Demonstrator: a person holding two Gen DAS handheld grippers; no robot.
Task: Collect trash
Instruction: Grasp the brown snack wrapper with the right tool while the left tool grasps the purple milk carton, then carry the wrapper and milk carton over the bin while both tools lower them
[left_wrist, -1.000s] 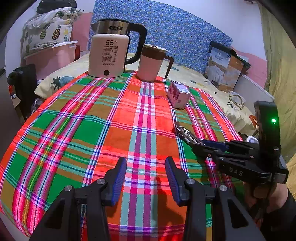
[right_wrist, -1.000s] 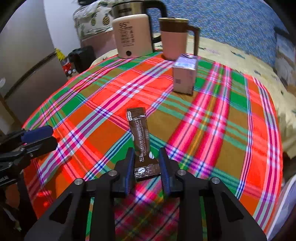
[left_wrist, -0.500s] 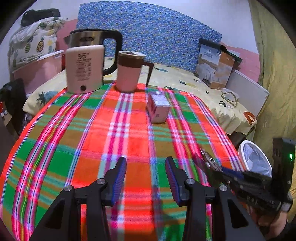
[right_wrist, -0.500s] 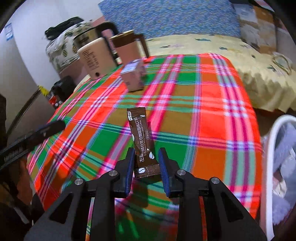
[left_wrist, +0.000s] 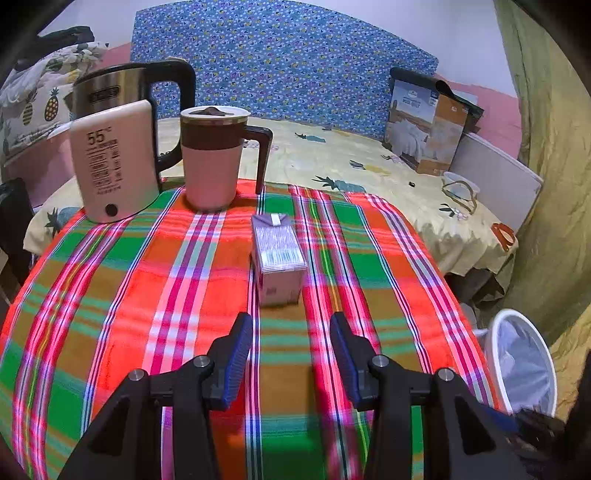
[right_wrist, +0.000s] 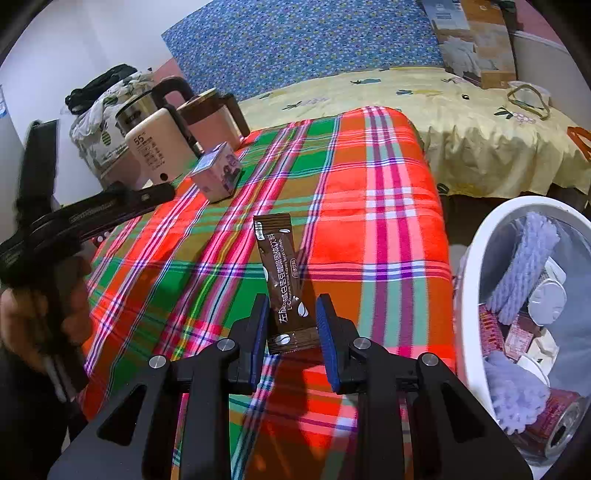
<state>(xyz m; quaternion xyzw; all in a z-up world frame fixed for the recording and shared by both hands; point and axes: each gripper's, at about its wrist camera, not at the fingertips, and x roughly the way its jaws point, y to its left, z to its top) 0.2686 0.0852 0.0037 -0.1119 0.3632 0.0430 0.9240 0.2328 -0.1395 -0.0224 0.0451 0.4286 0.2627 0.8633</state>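
Right gripper (right_wrist: 291, 325) clamps brown coffee sachet (right_wrist: 282, 280); next: carry over white plastic trash bin (right_wrist: 476, 258), release. Left gripper (left_wrist: 291, 354) wide, empty, facing small purple carton (left_wrist: 279, 258) on desk.

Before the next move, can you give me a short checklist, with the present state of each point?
1. Right gripper holds the coffee sachet between its fingers: ok.
2. Sachet is over the waste bin: not ok, it hangs over the checked tablecloth, the bin is off to the right.
3. Bin has room: ok, trash lies low inside.
4. Left gripper is free: ok, open with nothing between the fingers.
5. Small carton is lined up for the left gripper: ok, it stands just ahead of it.
6. Carton is empty: cannot tell.
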